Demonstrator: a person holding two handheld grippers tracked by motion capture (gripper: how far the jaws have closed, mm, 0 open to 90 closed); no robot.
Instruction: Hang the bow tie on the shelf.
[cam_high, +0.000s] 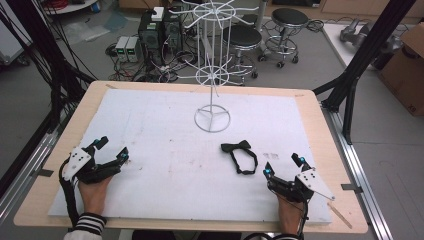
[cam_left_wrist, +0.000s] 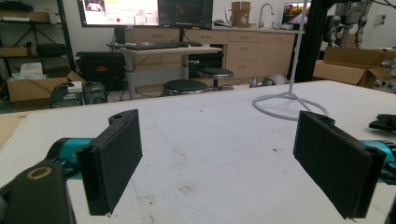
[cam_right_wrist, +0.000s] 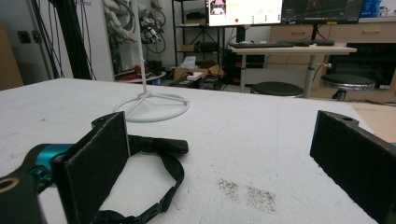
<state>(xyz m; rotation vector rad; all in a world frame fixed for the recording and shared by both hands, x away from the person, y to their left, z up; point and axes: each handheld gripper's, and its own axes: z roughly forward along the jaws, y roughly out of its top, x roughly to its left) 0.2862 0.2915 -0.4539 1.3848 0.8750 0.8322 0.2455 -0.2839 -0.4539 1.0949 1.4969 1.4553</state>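
Lying limp near the empty, wide-spread right gripper (cam_high: 284, 166), the bow tie (cam_high: 240, 155) looks light, floppy; best pinched at its knot; left gripper (cam_high: 113, 148) spread too

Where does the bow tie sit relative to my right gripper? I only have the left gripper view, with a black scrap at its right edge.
Observer: The bow tie lies just ahead-left of the right gripper, untouched.
Operator: Right jaws open?
Observer: Yes, wide apart, nothing between them.
Operator: How tall is the stand?
Observer: The white wire stand rises in two hooked tiers; all hooks look bare.
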